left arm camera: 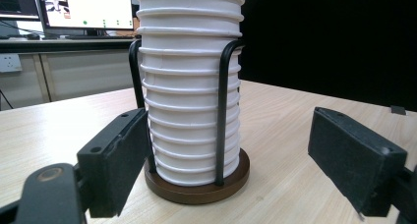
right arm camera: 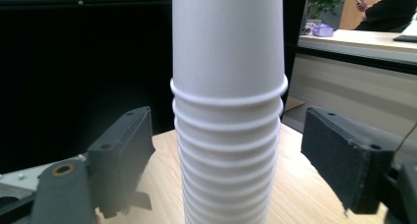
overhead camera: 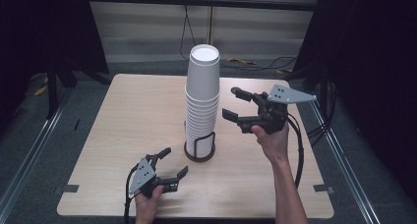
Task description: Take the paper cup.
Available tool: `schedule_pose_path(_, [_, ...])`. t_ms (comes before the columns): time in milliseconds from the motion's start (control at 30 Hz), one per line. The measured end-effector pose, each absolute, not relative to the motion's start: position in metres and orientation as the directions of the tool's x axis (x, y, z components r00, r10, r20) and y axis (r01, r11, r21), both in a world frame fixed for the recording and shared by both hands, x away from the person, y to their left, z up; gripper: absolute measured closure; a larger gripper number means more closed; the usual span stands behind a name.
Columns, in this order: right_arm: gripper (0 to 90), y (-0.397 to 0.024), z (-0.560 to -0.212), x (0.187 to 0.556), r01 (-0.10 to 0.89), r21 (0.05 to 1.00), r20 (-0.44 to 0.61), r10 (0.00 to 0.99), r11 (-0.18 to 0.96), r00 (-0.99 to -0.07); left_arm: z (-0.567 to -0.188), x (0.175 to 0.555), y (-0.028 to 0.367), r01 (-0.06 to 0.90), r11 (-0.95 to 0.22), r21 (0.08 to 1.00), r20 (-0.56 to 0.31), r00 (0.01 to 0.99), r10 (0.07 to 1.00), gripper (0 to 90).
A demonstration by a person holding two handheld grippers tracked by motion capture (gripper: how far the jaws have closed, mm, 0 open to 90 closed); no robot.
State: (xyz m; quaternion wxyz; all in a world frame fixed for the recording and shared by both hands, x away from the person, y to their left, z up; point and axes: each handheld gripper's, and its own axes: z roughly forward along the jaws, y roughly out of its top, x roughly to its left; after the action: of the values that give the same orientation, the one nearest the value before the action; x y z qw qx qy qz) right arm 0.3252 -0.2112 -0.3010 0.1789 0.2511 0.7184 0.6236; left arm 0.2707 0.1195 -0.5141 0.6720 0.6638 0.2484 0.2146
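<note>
A tall stack of white paper cups (overhead camera: 202, 101) stands upside down in a holder with a dark round base (overhead camera: 199, 154) and black wire uprights, near the table's middle. My left gripper (overhead camera: 174, 162) rests low at the front, a little left of the holder, open and empty. Along its jaws I see the stack's lower cups (left arm camera: 189, 101) and the wire uprights (left arm camera: 222, 111) straight ahead, apart from the pads. My right gripper (overhead camera: 230, 102) is held above the table right of the stack, open, jaws pointing at it. The upper cups (right arm camera: 227, 111) show between and beyond its jaws, untouched.
The light wooden table (overhead camera: 137, 111) has bare room left and right of the holder. Dark curtains and metal frame legs flank it. Cables lie on the floor behind. A desk with monitors (left arm camera: 83, 8) stands beyond the table.
</note>
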Motion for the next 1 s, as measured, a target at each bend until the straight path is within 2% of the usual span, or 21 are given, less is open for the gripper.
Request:
schedule_pose_path(300, [18.5, -0.197, -0.272, 0.337, 0.115, 0.985, 0.022, 0.565, 0.13, -0.825, -0.514, 0.271, 0.12, 0.04, 0.027, 0.999, -0.048, 0.785, 0.617, 15.7])
schedule_pose_path(1000, [13.8, -0.175, -0.238, 0.362, 0.137, 0.968, 0.001, 0.545, 0.21, -0.839, -0.514, 0.271, 0.12, 0.04, 0.029, 0.999, -0.049, 0.786, 0.616, 15.7])
